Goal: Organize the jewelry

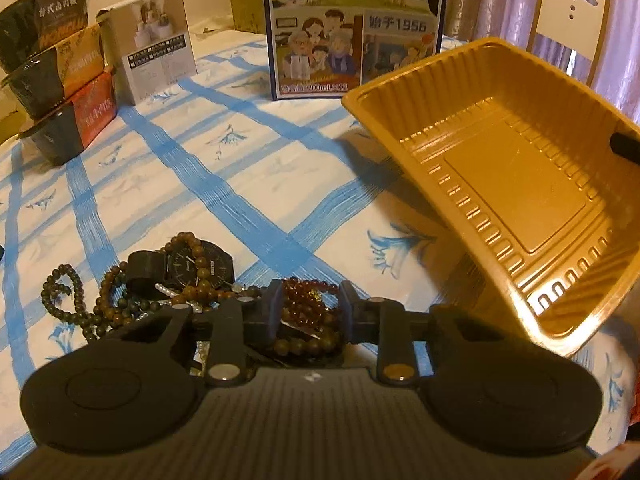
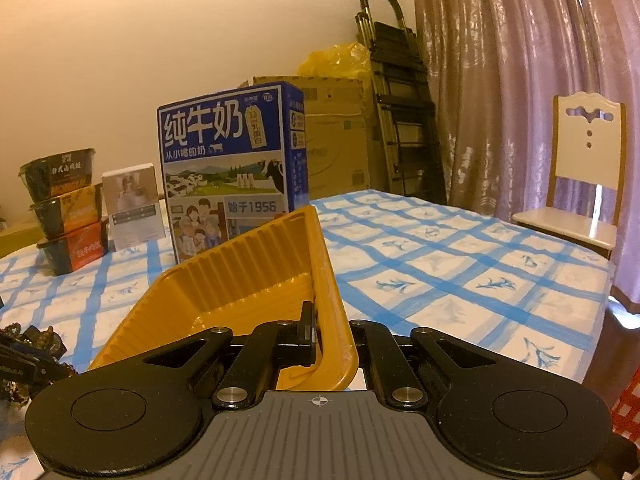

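Note:
A pile of jewelry lies on the blue-checked tablecloth (image 1: 248, 184): a black watch (image 1: 196, 264), brown bead strings (image 1: 116, 304), a dark green bead string (image 1: 64, 292) and a red bead bracelet (image 1: 308, 296). My left gripper (image 1: 312, 304) hangs low over the pile, fingers open a little, with the red bracelet lying between them. A gold plastic tray (image 1: 500, 160) is held tilted above the table at the right. My right gripper (image 2: 320, 332) is shut on the tray's (image 2: 248, 280) side wall. The tray is empty.
A blue milk carton box (image 2: 232, 160) stands behind the tray. Three stacked food bowls (image 2: 68, 216) and a small white box (image 2: 134, 208) sit at the back left. A white chair (image 2: 584, 184), a folded ladder (image 2: 400, 100) and curtains stand beyond the table's right edge.

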`<control>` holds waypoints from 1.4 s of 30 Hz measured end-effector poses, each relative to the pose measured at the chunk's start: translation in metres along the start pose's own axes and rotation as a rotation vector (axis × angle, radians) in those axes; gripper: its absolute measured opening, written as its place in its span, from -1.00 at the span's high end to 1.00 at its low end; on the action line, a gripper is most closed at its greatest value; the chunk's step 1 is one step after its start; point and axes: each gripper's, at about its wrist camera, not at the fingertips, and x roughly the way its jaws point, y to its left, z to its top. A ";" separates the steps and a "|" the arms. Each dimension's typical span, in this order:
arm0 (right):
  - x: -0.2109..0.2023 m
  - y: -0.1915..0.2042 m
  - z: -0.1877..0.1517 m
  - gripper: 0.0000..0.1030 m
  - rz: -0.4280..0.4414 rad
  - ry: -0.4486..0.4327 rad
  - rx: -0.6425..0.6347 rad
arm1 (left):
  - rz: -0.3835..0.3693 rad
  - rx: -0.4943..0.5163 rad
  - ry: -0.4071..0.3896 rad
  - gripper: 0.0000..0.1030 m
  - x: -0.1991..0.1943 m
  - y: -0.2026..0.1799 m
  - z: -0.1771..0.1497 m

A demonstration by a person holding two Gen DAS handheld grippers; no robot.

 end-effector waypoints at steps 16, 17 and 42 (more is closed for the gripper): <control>0.007 -0.003 -0.001 0.91 0.004 0.014 0.021 | -0.024 0.000 -0.019 0.94 0.000 0.005 0.004; 0.007 -0.003 -0.001 0.91 0.004 0.014 0.021 | -0.030 -0.010 -0.028 0.94 -0.004 0.007 0.005; -0.018 -0.001 0.000 0.90 0.013 0.016 0.028 | -0.229 -0.036 -0.263 0.94 -0.125 -0.031 0.052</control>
